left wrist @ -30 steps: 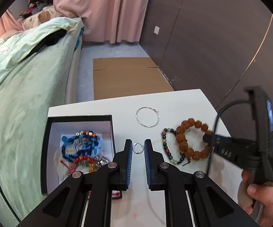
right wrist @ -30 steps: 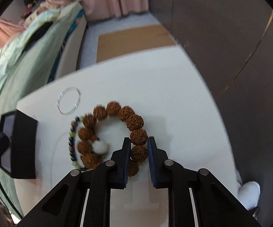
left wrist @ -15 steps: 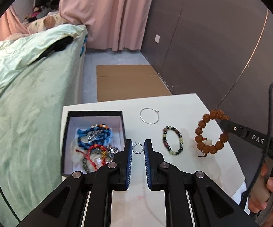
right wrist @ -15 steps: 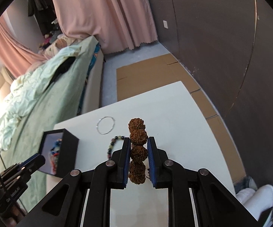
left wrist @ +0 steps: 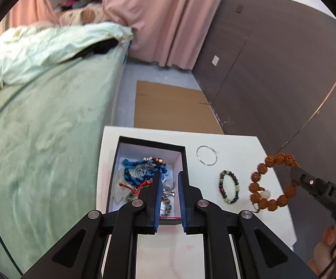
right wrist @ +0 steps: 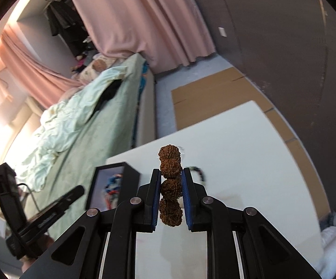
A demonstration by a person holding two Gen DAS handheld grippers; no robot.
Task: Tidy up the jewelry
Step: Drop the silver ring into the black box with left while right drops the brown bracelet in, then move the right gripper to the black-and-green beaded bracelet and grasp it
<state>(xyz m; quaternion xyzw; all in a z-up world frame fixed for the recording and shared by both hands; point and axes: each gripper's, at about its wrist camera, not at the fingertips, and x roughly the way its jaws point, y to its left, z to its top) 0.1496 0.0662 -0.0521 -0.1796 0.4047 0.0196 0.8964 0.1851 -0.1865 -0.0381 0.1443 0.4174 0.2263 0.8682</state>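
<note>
My left gripper [left wrist: 169, 173] hovers over the open black box [left wrist: 149, 142], which holds a blue braided bracelet [left wrist: 133, 169] and other tangled pieces. Its jaws are opening. Small silver pieces show in the gap, and no pad presses on anything. My right gripper [right wrist: 171, 171] is shut on the brown seed-bead bracelet [right wrist: 170, 186], which hangs above the white table [right wrist: 237, 151]. The left wrist view shows that bracelet [left wrist: 272, 183] dangling as a loop. A thin silver hoop [left wrist: 206, 155] and a dark bead bracelet [left wrist: 229, 189] lie on the table beside the box.
A bed with a pale green cover [left wrist: 40, 127] runs along the table's left side. Flat cardboard [left wrist: 168, 107] lies on the floor beyond the table. A dark wall [left wrist: 272, 81] stands on the right. A person's hand [left wrist: 328, 251] grips the right tool.
My left gripper moved left from the bare table to above the box, and its jaws widened around the small silver ring. My right gripper lifted the brown bracelet off the table.
</note>
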